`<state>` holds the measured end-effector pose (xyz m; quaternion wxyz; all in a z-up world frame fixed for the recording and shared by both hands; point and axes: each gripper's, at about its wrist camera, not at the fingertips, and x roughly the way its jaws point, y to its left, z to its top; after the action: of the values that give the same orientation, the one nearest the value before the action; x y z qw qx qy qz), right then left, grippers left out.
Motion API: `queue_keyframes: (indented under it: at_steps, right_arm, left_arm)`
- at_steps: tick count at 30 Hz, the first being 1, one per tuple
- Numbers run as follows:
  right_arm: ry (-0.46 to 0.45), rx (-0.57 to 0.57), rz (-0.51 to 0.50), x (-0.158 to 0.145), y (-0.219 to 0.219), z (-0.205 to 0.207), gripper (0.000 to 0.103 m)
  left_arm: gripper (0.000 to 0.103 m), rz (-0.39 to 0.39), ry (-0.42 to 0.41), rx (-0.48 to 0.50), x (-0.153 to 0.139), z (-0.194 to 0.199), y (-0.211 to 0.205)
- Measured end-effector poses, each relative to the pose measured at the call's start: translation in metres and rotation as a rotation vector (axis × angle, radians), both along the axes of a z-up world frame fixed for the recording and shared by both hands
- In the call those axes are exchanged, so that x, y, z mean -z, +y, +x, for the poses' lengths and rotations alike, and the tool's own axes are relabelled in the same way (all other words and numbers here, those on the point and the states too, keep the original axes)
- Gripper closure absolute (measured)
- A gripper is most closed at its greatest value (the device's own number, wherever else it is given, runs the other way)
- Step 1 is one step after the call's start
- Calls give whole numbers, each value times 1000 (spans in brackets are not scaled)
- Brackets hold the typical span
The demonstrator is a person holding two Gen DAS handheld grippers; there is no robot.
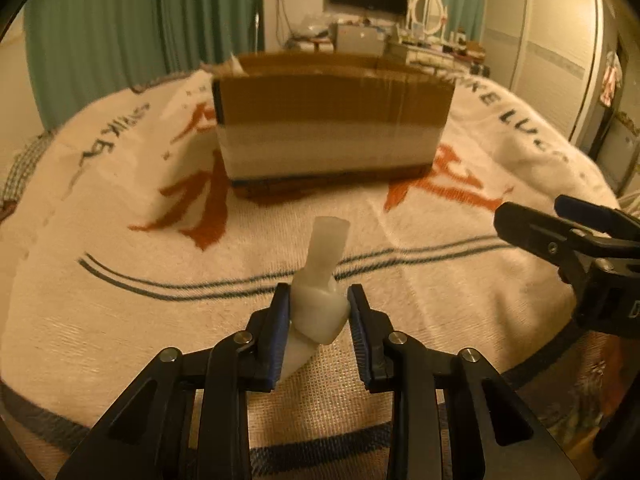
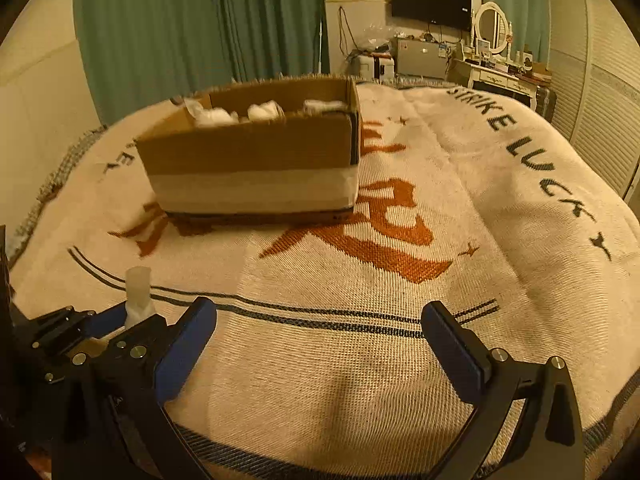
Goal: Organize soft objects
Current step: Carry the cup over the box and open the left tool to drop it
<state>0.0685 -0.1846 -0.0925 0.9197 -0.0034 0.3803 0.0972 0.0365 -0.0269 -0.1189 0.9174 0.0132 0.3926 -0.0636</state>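
Note:
My left gripper (image 1: pixel 319 304) is shut on a white rolled soft object (image 1: pixel 320 276), which sticks up between the blue pads above the blanket. It also shows in the right wrist view (image 2: pixel 138 294) at the lower left. An open cardboard box (image 1: pixel 332 120) stands ahead on the bed; in the right wrist view the box (image 2: pixel 256 160) holds several white soft items (image 2: pixel 262 111). My right gripper (image 2: pixel 318 322) is open and empty, low over the blanket; it shows in the left wrist view (image 1: pixel 532 220) at the right edge.
A cream blanket (image 2: pixel 400 320) with orange characters and dark lettering covers the bed. Green curtains (image 2: pixel 200 20) hang behind. A television (image 2: pixel 431 2), a dresser with a round mirror (image 2: pixel 493 32) and a wardrobe (image 2: pixel 600 80) stand at the back right.

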Motion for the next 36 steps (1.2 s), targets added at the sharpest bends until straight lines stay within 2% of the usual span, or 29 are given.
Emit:
queue_keyframes:
  at_steps: [6,10,16,22,25,29,33,36]
  right_arm:
    - [-80,-2,8,-35,-3,-6,0]
    - [-130,-9,-3,-60,-6,6,0]
    - [-221,-27,-12,-109,-8,41,0]
    - [-264,-58,-2,-145,-2,91,0]
    - [-267,-66,-3,-151,3,119,0]
    - [-238,-86,-6,-143,11,160,0]
    - [-208,-75,-12,-123,12,193,0]
    - [-172,-67,-11,-103,13,211,0]
  left_arm:
    - [75,7,-83,-9,-45,-2,-2]
    - [75,19,-153,7,-78,12,-4]
    - [75,42,-253,28,-124,48,-8]
    - [75,21,-286,50,-148,109,-5]
    - [75,-11,-280,80,-147,141,0]
    - [75,-21,-233,82,-131,183,0]
    - [75,-5,-174,87,-104,217,-4]
    - [72,41,-156,89,-85,227,-11]
